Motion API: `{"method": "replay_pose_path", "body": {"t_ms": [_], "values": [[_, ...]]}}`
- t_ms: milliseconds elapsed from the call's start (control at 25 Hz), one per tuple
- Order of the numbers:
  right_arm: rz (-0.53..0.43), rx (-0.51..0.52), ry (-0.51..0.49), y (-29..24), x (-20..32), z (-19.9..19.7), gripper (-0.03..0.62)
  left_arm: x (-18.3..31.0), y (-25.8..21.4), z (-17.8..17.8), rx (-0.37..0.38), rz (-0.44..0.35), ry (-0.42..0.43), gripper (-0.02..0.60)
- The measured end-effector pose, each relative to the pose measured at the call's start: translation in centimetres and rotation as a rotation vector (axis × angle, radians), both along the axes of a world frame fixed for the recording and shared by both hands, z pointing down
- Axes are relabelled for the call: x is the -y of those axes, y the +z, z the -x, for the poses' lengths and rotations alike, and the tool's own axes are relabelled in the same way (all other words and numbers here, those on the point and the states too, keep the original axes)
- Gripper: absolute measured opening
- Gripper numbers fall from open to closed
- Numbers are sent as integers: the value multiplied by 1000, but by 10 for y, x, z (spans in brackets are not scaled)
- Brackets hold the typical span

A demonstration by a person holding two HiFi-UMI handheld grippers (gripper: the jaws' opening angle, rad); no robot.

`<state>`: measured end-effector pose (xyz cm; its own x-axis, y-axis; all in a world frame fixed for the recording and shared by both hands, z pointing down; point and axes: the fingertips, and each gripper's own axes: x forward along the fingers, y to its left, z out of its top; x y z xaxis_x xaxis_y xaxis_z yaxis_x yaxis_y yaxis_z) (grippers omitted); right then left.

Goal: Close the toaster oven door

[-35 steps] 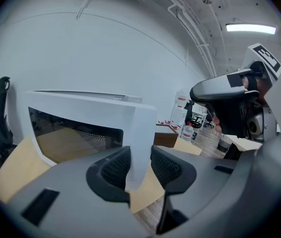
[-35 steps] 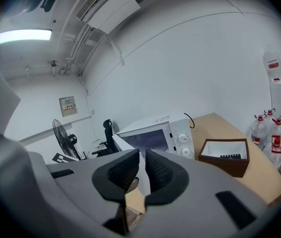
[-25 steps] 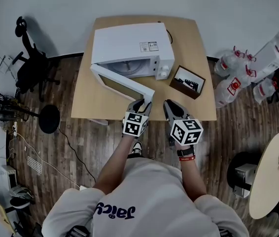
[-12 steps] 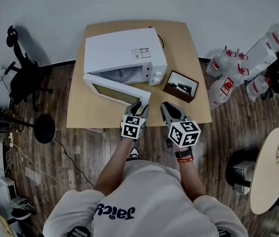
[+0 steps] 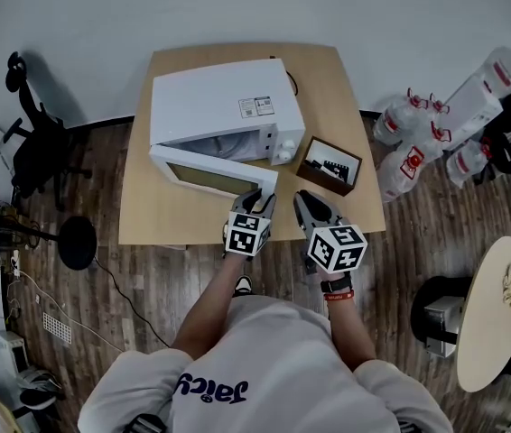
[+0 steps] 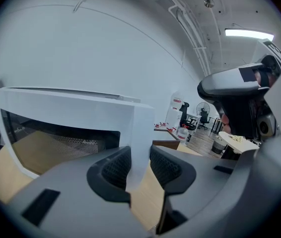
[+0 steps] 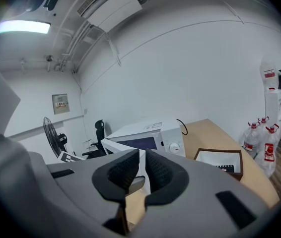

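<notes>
One toaster oven door [image 5: 210, 171] ajar, left tongs [image 6: 139, 167] clamping its edge

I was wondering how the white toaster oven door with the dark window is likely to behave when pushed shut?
The white toaster oven door would probably swing as one rigid panel about its hinge on the left, not flex. The boxy white toaster oven on the tan wooden table looks fairly light, so a hard push might slide it.

A light wooden worktop [image 5: 147, 215] carries a white toaster oven [image 5: 215, 106] just ahead of the left hand-held gripper [image 5: 257, 193]. A dark open box [image 5: 329, 165] lies ahead of the right hand-held gripper [image 5: 306, 197].
</notes>
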<state>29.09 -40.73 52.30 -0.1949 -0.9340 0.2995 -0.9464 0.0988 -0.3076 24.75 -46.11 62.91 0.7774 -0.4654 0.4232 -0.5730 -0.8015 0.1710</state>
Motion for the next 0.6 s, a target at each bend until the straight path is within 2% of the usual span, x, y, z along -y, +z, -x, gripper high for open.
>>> {"method": "replay_pose_path", "body": {"t_ms": [600], "values": [[6,-8,6,2,27,0,51,27,0,-18,-11,10,14,133]]}}
